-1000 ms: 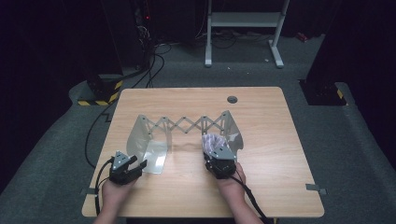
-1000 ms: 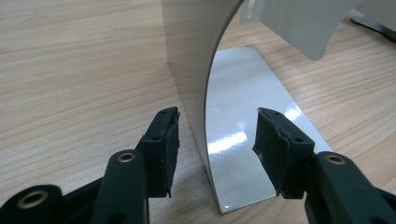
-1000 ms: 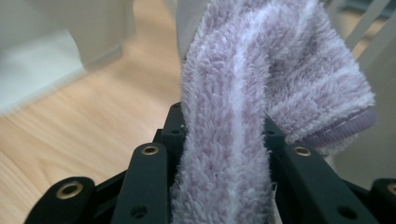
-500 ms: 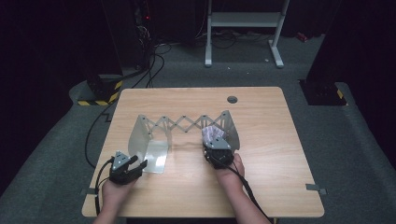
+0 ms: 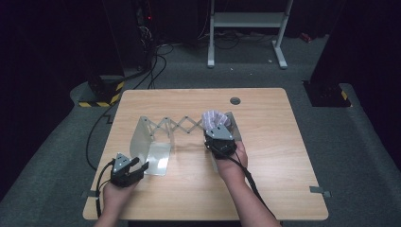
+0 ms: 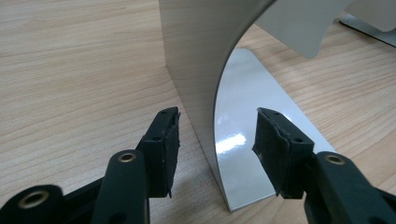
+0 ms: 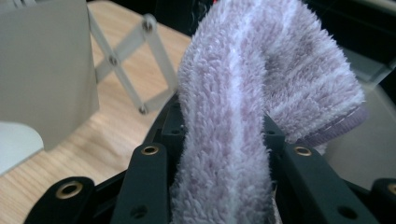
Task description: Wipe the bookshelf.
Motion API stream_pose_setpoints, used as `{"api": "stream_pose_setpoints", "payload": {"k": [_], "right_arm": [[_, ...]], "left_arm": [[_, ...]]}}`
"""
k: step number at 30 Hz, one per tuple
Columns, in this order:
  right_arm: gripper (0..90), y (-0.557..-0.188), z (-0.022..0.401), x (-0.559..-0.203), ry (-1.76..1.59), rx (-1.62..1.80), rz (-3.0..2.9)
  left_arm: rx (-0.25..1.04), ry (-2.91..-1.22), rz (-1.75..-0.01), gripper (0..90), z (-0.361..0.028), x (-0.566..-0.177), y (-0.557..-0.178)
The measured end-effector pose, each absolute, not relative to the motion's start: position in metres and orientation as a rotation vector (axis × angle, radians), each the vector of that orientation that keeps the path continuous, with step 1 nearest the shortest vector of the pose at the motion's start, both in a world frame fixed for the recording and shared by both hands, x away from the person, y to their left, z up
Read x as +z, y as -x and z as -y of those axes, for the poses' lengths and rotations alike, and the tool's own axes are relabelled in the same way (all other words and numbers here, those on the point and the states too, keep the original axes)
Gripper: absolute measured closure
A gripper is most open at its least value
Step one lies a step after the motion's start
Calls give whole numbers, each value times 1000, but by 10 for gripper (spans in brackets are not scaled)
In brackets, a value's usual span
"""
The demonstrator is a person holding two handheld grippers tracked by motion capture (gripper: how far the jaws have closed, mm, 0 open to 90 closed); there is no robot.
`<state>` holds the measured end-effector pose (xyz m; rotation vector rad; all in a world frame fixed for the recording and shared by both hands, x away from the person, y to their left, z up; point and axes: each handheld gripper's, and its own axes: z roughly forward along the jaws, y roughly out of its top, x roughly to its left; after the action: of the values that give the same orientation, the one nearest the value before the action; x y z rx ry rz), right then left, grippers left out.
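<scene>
- Pinching a fluffy lilac towel (image 7: 233, 93), the right hand-held gripper (image 5: 220, 140) has its jaws clamped on a thick fold, with the loose end flopping over above them.
- The towel (image 5: 215, 118) sits raised over the right end plate of the metal rack (image 5: 165, 127), which stands near the middle of the tabletop (image 5: 283, 156).
- It looks light, soft and limp, so it will sag and drape; a bunched fold, as held now, seems the surest grip.
- The pile is grippy, so slipping seems unlikely.
- The left hand-held gripper (image 6: 217, 149) stands open, jaws either side of the rack's curved left plate (image 6: 205, 70) without touching it.
- That plate is stiff, smooth and thin; its edge should be a firm place to steady the rack.
</scene>
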<state>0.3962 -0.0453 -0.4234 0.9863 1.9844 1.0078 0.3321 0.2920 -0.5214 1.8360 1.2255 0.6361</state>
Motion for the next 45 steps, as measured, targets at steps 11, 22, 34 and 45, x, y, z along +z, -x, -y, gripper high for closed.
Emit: {"api": "stream_pose_setpoints", "payload": {"k": [11,22,34,45], "right_arm": [[656,-402,41,-484,-1043,890,-2118],[656,-389,44,-493,-1023,914,-2149],[656,-347,58,-456,-938,1115,-2049],[656,-340,68,-506,-987,1008,-2157]], "left_arm": [[633,-1835,-1227,501,-292,-522,-332],[636,-1839,-1227,501,-291,-522,-332],[642,-1839,-1230,502,-290,-521,-332],[671,-1837,-1232,504,-289,-522,-342]]}}
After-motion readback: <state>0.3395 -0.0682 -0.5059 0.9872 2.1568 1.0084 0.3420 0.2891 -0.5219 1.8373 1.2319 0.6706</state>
